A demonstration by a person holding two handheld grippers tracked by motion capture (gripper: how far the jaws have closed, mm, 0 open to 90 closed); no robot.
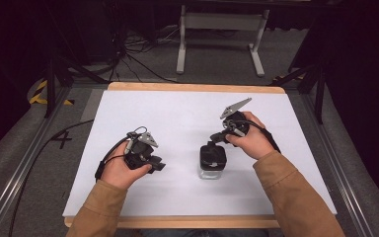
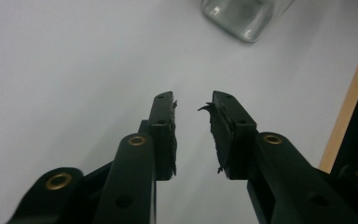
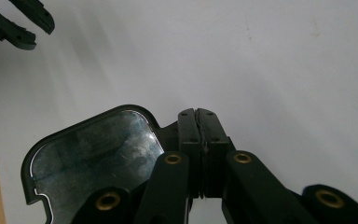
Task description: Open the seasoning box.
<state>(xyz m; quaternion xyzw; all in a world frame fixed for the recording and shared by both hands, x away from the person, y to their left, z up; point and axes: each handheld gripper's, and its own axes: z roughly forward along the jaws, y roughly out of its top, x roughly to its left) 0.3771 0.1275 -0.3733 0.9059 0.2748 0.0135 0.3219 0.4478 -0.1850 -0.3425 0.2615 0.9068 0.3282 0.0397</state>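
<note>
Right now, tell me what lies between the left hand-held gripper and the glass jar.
Nothing: bare white table separates the left hand-held gripper from the glass jar, as the high view shows.

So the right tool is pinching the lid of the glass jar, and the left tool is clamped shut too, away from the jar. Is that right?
Not quite. The left tool is open: the left gripper view shows a clear gap between its jaws, with nothing in them. The rest holds: the right tool is shut at the lid of the jar, and the left tool sits away from the jar.
</note>
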